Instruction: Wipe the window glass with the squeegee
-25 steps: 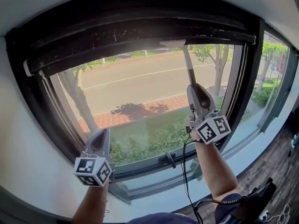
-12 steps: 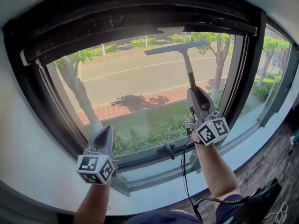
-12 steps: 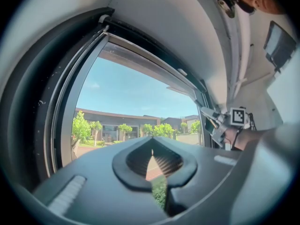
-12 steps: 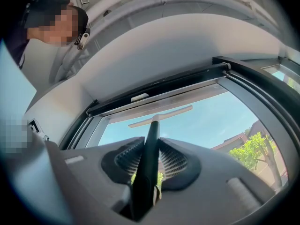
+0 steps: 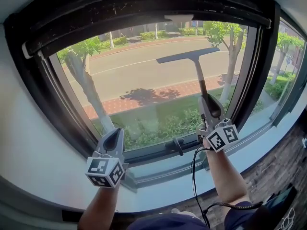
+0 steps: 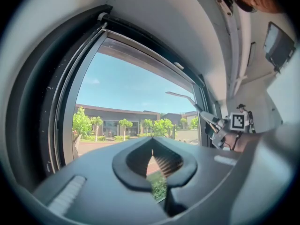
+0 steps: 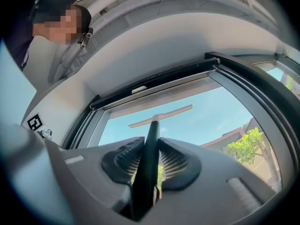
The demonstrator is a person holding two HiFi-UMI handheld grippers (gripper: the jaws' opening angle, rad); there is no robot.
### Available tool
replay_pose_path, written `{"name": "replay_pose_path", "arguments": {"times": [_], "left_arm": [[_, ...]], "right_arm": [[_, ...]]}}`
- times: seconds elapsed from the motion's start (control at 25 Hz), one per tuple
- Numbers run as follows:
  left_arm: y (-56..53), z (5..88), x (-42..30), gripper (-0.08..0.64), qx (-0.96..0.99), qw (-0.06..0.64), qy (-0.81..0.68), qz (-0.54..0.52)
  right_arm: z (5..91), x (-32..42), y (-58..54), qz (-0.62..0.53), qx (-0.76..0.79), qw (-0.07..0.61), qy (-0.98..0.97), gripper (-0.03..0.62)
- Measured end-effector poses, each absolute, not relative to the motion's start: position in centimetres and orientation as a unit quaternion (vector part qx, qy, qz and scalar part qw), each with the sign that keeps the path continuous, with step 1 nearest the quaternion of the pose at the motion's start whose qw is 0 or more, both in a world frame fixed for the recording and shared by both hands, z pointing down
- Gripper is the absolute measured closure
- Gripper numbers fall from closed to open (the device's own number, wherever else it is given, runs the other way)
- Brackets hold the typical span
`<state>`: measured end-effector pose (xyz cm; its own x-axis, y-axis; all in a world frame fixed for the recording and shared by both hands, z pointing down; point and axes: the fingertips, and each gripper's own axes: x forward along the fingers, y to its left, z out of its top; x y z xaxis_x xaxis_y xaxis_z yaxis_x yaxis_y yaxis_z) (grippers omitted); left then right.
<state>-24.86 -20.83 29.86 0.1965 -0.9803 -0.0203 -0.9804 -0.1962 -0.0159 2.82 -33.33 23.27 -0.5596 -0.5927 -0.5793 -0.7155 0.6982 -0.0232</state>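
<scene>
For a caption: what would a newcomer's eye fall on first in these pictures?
The wide dark-framed window glass fills the head view, sunlit road and trees beyond. Up its right side stands a grey T-shaped squeegee, handle clamped in the right gripper. The left gripper hovers shut and empty at lower left.

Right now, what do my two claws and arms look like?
The left claw and right claw are grey shells with dark ribbed pads. Each carries a white cube printed with black square markers. A black cable hangs from the right one. The forearms are bare; no sleeves show.
</scene>
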Motion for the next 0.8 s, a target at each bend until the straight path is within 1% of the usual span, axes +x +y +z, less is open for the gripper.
{"name": "replay_pose_path", "arguments": {"times": [0.48, 0.8], "left_arm": [[-19.4, 32.0, -24.2, 0.555, -0.764, -0.007, 0.644, -0.037], [-19.1, 33.6, -23.7, 0.555, -0.764, -0.012, 0.644, -0.038]], "right_arm": [[27.6, 3.2, -32.9, 0.076, -0.381, 0.279, 0.878, 0.489], [30.6, 3.6, -32.7, 0.059, -0.388, 0.264, 0.881, 0.489]]}}
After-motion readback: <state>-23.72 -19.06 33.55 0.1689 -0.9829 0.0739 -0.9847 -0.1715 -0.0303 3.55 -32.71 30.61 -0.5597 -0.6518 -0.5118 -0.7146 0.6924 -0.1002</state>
